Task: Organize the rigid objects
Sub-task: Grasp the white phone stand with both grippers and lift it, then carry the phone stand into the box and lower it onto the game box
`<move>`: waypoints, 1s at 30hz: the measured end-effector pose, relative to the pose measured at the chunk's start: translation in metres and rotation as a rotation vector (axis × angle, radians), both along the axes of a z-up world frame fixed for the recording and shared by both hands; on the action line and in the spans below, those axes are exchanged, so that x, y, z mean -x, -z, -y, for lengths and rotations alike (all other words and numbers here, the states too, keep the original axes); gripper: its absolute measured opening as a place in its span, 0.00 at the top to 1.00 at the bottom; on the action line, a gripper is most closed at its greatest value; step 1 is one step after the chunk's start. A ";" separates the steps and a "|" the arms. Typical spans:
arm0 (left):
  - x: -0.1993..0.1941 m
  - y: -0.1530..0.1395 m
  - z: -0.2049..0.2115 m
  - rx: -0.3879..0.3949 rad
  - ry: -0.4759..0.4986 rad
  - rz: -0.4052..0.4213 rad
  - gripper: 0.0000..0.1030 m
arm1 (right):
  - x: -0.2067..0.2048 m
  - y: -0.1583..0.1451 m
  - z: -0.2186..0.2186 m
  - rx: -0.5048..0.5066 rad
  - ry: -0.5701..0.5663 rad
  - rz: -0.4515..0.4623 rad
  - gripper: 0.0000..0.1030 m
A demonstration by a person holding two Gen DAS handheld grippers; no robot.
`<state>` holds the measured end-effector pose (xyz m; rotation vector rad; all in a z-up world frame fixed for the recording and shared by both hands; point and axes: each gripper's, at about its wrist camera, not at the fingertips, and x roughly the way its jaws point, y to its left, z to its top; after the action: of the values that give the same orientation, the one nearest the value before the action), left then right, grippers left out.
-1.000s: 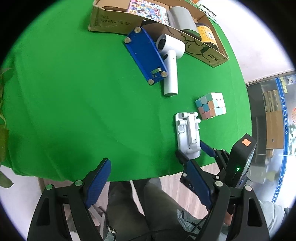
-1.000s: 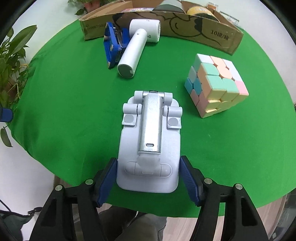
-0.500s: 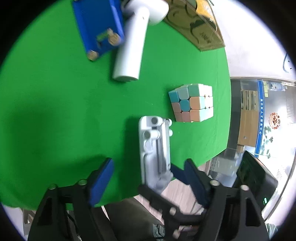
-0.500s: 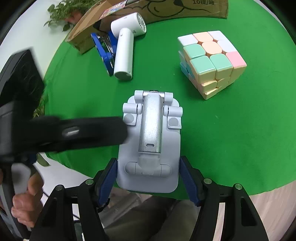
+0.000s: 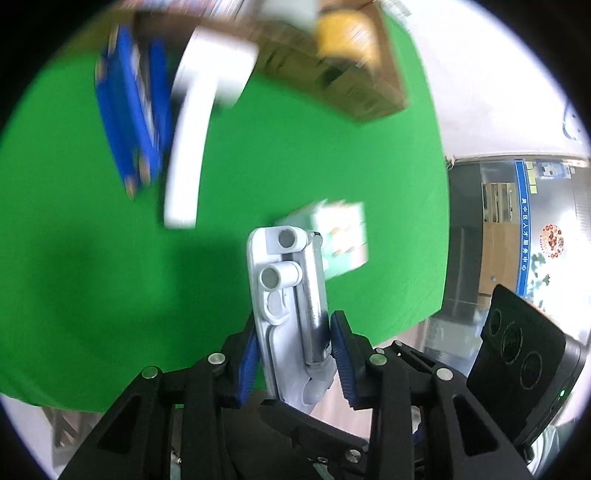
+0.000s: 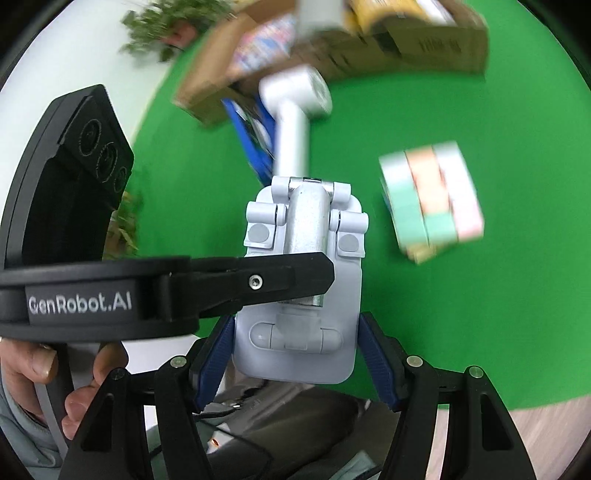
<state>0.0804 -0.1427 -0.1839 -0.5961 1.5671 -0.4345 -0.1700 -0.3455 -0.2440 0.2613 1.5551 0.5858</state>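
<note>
I have the folding phone stand [image 5: 286,302] pinched from two directions: my left claw [image 5: 291,360] is closed on its flat faces, blue pads [image 5: 341,354] pressing front and back, while my right claw [image 6: 295,363] grips its base by the two side edges. In the right wrist view the stand [image 6: 301,291] hangs in the air over the near edge of the green table [image 6: 461,314], with one black finger of the left claw [image 6: 251,282] lying across its metal arm. Beyond it, blurred, I see the pastel puzzle cube [image 6: 432,201] on the cloth to the right, the white handheld fan [image 6: 295,114] lying beside a blue gripper part [image 6: 251,142], and the cardboard box [image 6: 424,44] at the far edge holding a yellow container [image 5: 347,35]. A potted plant [image 6: 166,29] stands behind the box.
</note>
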 end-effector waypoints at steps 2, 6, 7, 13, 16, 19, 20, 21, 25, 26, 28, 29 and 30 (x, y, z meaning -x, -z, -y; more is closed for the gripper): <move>-0.011 -0.034 -0.002 -0.029 -0.015 0.076 0.66 | -0.012 -0.024 -0.001 -0.019 -0.019 0.059 0.38; -0.031 -0.076 -0.008 -0.064 -0.064 0.178 0.66 | -0.038 -0.067 -0.016 -0.045 -0.042 0.181 0.38; -0.037 -0.089 -0.008 -0.074 -0.072 0.208 0.67 | -0.046 -0.075 -0.023 -0.049 -0.045 0.206 0.38; -0.062 -0.119 -0.013 -0.122 -0.078 0.321 0.67 | -0.088 -0.114 -0.031 -0.070 -0.070 0.285 0.38; -0.076 -0.122 -0.023 -0.138 -0.065 0.337 0.67 | -0.102 -0.117 -0.045 -0.069 -0.073 0.288 0.38; -0.094 -0.113 -0.038 -0.130 -0.066 0.325 0.67 | -0.126 -0.107 -0.077 -0.060 -0.065 0.270 0.38; -0.099 -0.111 -0.044 -0.121 -0.068 0.320 0.67 | -0.131 -0.103 -0.084 -0.051 -0.063 0.266 0.38; -0.105 -0.107 -0.049 -0.111 -0.068 0.315 0.67 | -0.140 -0.098 -0.093 -0.042 -0.053 0.256 0.38; -0.137 -0.083 -0.075 -0.068 -0.039 0.282 0.67 | -0.165 -0.069 -0.125 -0.004 -0.008 0.221 0.38; -0.143 -0.079 -0.080 -0.060 -0.031 0.275 0.67 | -0.174 -0.062 -0.133 0.011 0.002 0.208 0.39; -0.156 -0.069 -0.092 -0.043 -0.021 0.262 0.67 | -0.191 -0.046 -0.149 0.027 0.010 0.188 0.38; -0.166 -0.061 -0.101 -0.028 -0.019 0.252 0.68 | -0.199 -0.040 -0.158 0.036 0.010 0.180 0.38; -0.170 -0.057 -0.106 -0.018 -0.018 0.245 0.68 | -0.209 -0.033 -0.169 0.050 0.007 0.176 0.39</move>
<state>0.2507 -0.0366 -0.1264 -0.5223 1.3294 -0.4617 0.0386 -0.1769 -0.2114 0.1727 1.3962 0.5493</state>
